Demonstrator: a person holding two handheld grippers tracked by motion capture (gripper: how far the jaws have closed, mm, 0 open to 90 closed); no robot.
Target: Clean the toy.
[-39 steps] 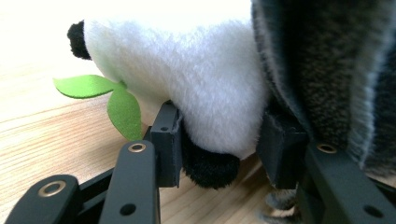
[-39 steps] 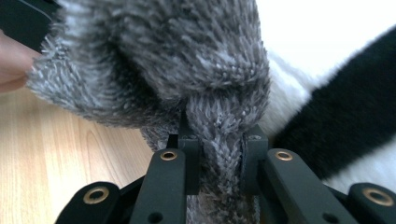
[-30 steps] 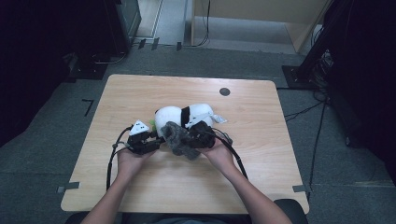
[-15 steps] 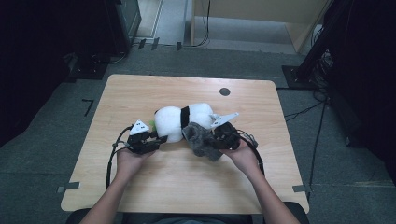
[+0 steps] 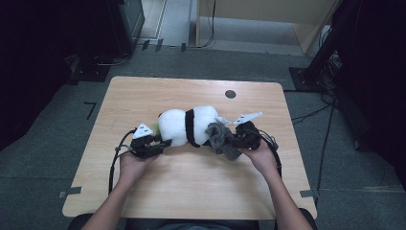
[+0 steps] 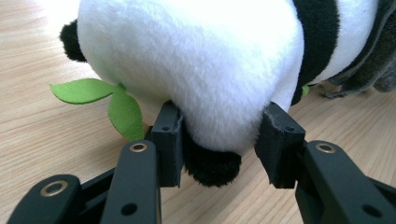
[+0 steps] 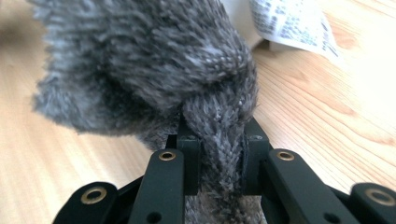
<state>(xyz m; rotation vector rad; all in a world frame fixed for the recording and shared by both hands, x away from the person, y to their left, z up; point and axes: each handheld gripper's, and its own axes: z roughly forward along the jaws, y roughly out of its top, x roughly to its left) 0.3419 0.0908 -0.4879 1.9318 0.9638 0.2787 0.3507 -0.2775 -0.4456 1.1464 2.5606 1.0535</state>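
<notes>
A black-and-white panda plush (image 5: 189,125) lies on its side across the middle of the wooden table (image 5: 191,191). My left gripper (image 5: 160,143) is at the plush's left end, and in the left gripper view it (image 6: 219,126) is shut on the white fur of the panda (image 6: 196,60), with a black paw just below the pads. A green felt leaf (image 6: 107,100) sticks out beside it. My right gripper (image 5: 231,142) is shut on a grey knitted cloth (image 5: 221,139) at the panda's right end. The bunched grey knit (image 7: 149,60) is pinched between its pads, with the right gripper (image 7: 217,135) low over the table.
A white printed label (image 7: 292,23) lies on the wood behind the grey knit. A small dark round spot (image 5: 230,94) marks the table's far side. Dark equipment and cables stand on the floor around the table.
My right gripper has moved to the right along the panda, carrying the grey knit with it. The left gripper and the panda's left end have stayed put.
</notes>
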